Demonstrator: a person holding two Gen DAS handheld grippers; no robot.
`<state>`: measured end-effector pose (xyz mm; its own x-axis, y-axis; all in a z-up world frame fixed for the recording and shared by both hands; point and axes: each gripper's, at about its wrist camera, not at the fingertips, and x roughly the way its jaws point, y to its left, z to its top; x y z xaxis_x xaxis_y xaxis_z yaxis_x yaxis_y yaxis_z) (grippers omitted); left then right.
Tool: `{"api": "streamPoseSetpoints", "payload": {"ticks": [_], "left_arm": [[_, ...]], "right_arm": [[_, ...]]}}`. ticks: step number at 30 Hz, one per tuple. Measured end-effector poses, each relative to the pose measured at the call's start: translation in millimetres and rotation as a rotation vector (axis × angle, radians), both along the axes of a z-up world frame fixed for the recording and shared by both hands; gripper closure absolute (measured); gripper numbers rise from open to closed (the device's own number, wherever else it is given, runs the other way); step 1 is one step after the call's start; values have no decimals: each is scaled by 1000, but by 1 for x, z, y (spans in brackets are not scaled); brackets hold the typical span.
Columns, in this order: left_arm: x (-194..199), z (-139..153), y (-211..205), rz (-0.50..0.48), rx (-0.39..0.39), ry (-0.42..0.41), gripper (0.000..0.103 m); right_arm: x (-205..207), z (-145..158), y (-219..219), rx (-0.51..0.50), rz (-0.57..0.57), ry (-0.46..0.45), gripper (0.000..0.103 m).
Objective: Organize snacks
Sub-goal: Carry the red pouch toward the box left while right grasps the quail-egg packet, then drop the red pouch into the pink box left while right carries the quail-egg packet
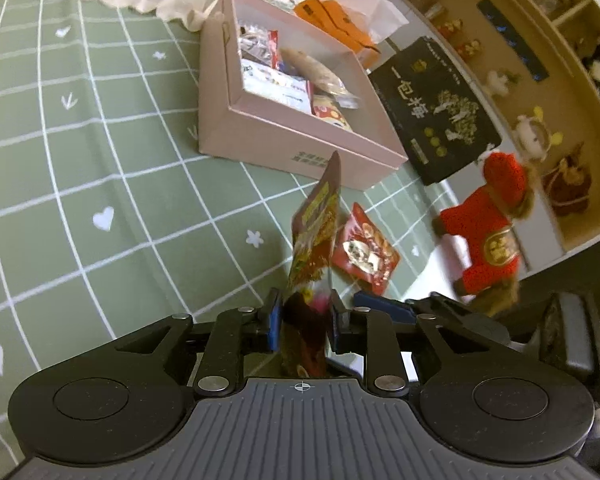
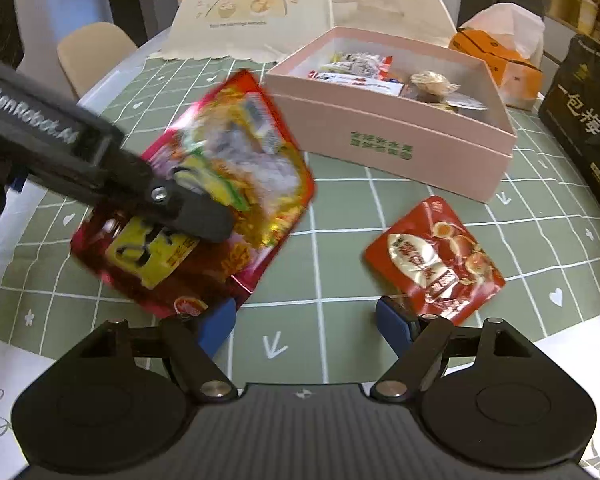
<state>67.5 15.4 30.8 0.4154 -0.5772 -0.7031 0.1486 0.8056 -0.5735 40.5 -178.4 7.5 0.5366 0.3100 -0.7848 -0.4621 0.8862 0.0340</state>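
My left gripper [image 1: 305,326] is shut on a large red and yellow snack packet [image 1: 316,236] and holds it above the green checked cloth [image 1: 100,160]. In the right wrist view that packet [image 2: 236,160] hangs at the left, with the left gripper's finger [image 2: 196,212] across it. A pink open box [image 1: 260,136] with several snacks inside stands beyond; it also shows in the right wrist view [image 2: 380,140]. A small red snack packet [image 1: 366,254] lies flat on the cloth. My right gripper [image 2: 306,326] is open and empty, just in front of that small packet [image 2: 436,260].
A black printed box [image 1: 436,112] and an orange carton [image 1: 336,20] lie to the right of the pink box. A red plush toy [image 1: 488,236] sits at the table's right edge. A white printed bag [image 2: 260,4] stands behind the box. A shelf with toys is beyond the table.
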Motion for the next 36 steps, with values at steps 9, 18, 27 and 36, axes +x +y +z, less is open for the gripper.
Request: {"api": "streamPoseSetpoints", "payload": {"ticks": [9, 18, 27, 36], "left_arm": [[16, -20, -7, 11, -8, 40, 76], [-5, -17, 4, -28, -66, 39, 78], [-24, -1, 28, 0, -104, 42, 79], [-30, 4, 37, 33, -137, 51, 79]], "right_arm": [[-5, 4, -1, -23, 13, -6, 24], [18, 24, -48, -81, -32, -103, 24], [63, 1, -51, -69, 27, -32, 24], [52, 8, -40, -50, -5, 6, 32]]}}
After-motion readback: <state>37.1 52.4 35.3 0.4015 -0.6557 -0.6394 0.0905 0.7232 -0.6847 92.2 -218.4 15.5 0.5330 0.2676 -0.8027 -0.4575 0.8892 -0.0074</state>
